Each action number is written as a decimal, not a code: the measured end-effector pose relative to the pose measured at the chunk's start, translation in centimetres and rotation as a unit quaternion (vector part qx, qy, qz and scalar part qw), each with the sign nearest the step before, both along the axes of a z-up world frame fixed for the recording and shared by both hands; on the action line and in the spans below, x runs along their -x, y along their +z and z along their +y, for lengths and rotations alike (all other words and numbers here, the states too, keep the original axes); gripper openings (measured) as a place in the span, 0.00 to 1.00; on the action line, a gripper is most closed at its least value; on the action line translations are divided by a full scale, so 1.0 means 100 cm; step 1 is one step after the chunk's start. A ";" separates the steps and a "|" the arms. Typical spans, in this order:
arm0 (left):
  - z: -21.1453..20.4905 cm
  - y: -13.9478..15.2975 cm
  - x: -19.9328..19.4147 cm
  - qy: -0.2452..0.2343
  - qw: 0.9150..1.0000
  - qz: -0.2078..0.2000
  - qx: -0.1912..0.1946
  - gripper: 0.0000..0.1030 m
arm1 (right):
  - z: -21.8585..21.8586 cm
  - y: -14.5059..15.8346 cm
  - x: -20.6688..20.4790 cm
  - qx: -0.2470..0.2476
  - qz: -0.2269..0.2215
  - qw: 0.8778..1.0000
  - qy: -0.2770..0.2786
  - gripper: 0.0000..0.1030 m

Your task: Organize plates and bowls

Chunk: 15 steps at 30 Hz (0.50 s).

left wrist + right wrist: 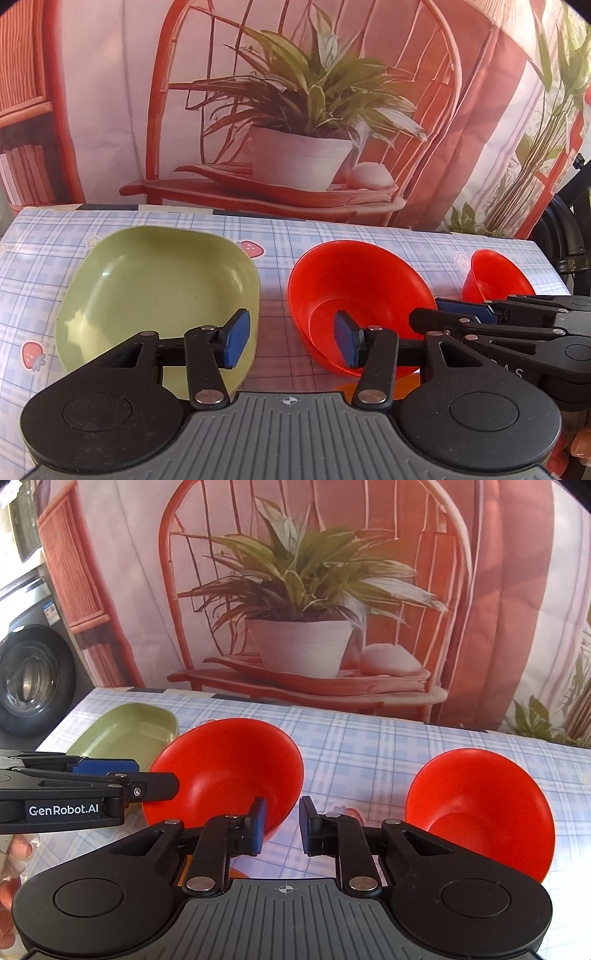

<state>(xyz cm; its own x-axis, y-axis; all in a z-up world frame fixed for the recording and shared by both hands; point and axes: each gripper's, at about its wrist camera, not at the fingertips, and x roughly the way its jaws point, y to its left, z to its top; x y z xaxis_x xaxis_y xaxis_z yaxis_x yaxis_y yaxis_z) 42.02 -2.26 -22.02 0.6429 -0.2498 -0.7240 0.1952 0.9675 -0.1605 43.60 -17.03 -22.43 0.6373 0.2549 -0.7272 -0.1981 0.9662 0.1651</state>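
Observation:
A green square plate (155,291) lies on the checked tablecloth at the left; it also shows in the right wrist view (125,731). A red bowl (354,288) sits in the middle, also in the right wrist view (229,768). A second red bowl (480,812) sits to the right, seen in the left wrist view (495,277) too. My left gripper (291,339) is open and empty, above the gap between plate and middle bowl. My right gripper (282,827) is open and empty, between the two red bowls, low above the cloth.
The table (369,738) has a blue checked cloth with strawberry prints. A printed backdrop of a chair and potted plant (295,110) hangs right behind its far edge. A car wheel (29,679) stands beyond the table's left side.

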 end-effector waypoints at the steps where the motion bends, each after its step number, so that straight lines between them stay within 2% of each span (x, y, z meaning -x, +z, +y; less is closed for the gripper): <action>1: -0.002 -0.001 -0.001 -0.001 1.000 0.001 -0.002 0.36 | 0.000 0.000 0.000 -0.001 -0.001 1.000 -0.001 0.15; 2: -0.003 -0.001 -0.001 0.000 1.000 0.000 -0.007 0.28 | 0.000 0.000 0.000 -0.002 -0.001 1.000 -0.002 0.15; 4: -0.003 -0.003 -0.003 -0.007 1.000 0.008 0.001 0.17 | 0.000 0.001 0.000 -0.007 -0.001 1.000 -0.003 0.14; 10: 0.000 -0.003 0.001 -0.005 1.000 0.010 0.006 0.16 | 0.002 0.006 0.005 -0.012 -0.006 1.000 -0.009 0.12; 15: 0.001 0.017 0.013 -0.004 1.000 -0.006 0.002 0.16 | 0.000 0.023 0.015 -0.027 -0.014 0.999 -0.016 0.10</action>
<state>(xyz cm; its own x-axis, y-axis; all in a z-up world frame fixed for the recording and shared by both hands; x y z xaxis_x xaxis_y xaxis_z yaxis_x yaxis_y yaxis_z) 40.74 -2.15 -20.35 0.6498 -0.2576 -0.7151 0.2053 0.9653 -0.1612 42.08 -17.04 -20.15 0.6657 0.2720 -0.6949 -0.1725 0.9621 0.2113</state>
